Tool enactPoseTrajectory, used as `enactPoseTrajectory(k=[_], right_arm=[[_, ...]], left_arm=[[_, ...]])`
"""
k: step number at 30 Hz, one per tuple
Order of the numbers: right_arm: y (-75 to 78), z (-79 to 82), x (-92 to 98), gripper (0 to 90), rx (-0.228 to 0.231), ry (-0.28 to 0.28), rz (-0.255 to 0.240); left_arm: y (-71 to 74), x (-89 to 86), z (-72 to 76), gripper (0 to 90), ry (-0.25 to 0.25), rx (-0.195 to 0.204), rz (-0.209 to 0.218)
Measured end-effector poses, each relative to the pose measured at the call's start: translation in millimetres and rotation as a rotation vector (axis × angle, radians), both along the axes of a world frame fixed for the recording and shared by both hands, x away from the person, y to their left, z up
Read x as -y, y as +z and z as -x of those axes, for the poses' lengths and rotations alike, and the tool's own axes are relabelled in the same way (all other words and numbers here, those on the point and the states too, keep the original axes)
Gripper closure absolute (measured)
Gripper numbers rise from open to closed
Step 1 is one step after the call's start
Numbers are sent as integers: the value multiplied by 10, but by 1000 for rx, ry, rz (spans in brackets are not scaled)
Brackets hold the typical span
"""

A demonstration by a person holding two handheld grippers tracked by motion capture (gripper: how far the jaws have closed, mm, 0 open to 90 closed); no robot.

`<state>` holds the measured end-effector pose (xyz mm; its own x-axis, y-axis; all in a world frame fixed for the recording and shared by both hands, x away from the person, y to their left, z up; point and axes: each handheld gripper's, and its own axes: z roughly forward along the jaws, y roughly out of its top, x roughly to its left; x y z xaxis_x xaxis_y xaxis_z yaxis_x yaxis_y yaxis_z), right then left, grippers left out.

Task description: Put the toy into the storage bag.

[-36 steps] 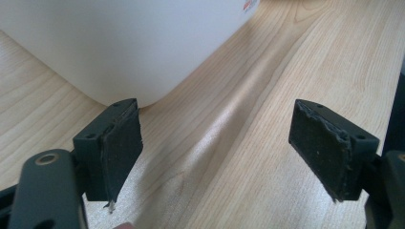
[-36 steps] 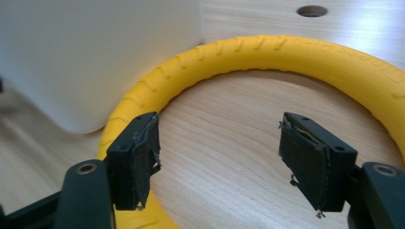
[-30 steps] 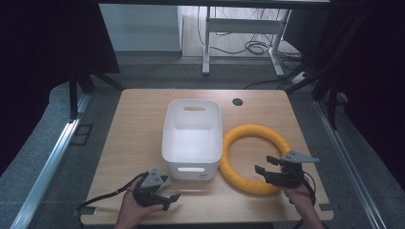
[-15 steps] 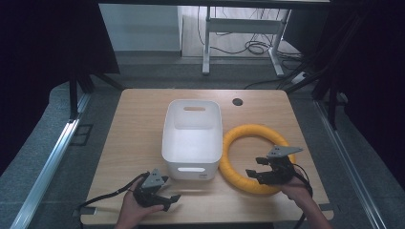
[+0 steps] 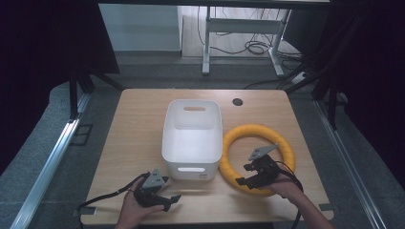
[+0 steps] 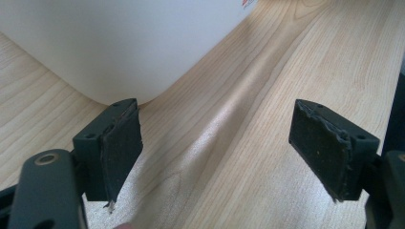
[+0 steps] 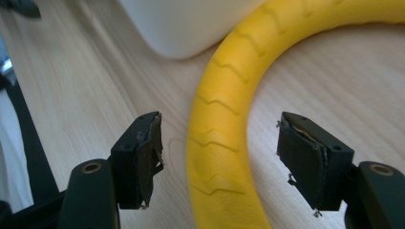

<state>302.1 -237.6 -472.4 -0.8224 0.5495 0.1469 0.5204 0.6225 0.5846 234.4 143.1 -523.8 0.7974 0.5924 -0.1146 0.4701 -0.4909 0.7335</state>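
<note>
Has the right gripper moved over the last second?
Yes. The right gripper has shifted leftward, from the table's right edge onto the yellow ring's near side, toward the white bin.

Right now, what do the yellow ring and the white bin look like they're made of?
The yellow ring looks like soft foam or rubber: matte, with moulded chevron grooves. The white rectangular bin looks like smooth moulded plastic, with rounded corners and cut-out handles. Both are guesses from the surface alone.

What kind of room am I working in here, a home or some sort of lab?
Probably a lab or recording workspace, not a home: a bare wooden table ringed by dark curtains, metal floor rails, and a desk frame with loose cables behind.
</note>
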Motion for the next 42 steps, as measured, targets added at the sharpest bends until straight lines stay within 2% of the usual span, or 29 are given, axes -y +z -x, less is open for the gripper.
enactPoseTrajectory(k=[2, 4, 6, 9, 11, 12, 18, 21, 25, 28, 32, 38, 40, 41, 42], right_arm=[[-14, -5, -24, 321, -10, 10, 18], [-53, -18, -96, 315, -48, 38, 72], [-63, -21, -111, 315, -54, 42, 82], [-107, -51, -176, 318, -70, 66, 134], [-114, -55, -187, 319, -72, 69, 143], [-136, -64, -221, 320, -80, 82, 175], [-186, -90, -281, 329, -99, 102, 234], [-228, -99, -317, 349, -120, 114, 277], [-263, -99, -339, 368, -128, 120, 305], [-295, -102, -365, 418, -125, 122, 345], [-296, -109, -377, 476, -107, 118, 364], [-281, -135, -399, 502, -134, 132, 378], [-279, -147, -393, 505, -146, 126, 370], [-268, -154, -362, 506, -152, 123, 343], [-260, -159, -346, 506, -151, 127, 335]], left_arm=[[0, 0, 0, 187, 0, 0, 0], [-1, 1, -1, 188, -1, 0, 0], [-3, 2, -1, 188, -1, -1, 0], [-6, 4, -2, 187, -1, -1, -1], [-7, 5, -2, 187, -2, -2, 0], [-9, 6, -3, 187, -2, -2, 0], [-12, 7, -3, 187, -4, -3, -2], [-16, 9, -4, 186, -4, -4, -3], [-21, 12, -6, 186, -5, -6, -4], [-22, 13, -6, 185, -5, -6, -4], [-23, 15, -5, 185, -6, -7, -3], [-25, 16, -5, 185, -6, -7, -4], [-26, 16, -5, 185, -6, -7, -4], [-27, 15, -7, 185, -7, -7, -6], [-28, 16, -8, 185, -6, -7, -7]])
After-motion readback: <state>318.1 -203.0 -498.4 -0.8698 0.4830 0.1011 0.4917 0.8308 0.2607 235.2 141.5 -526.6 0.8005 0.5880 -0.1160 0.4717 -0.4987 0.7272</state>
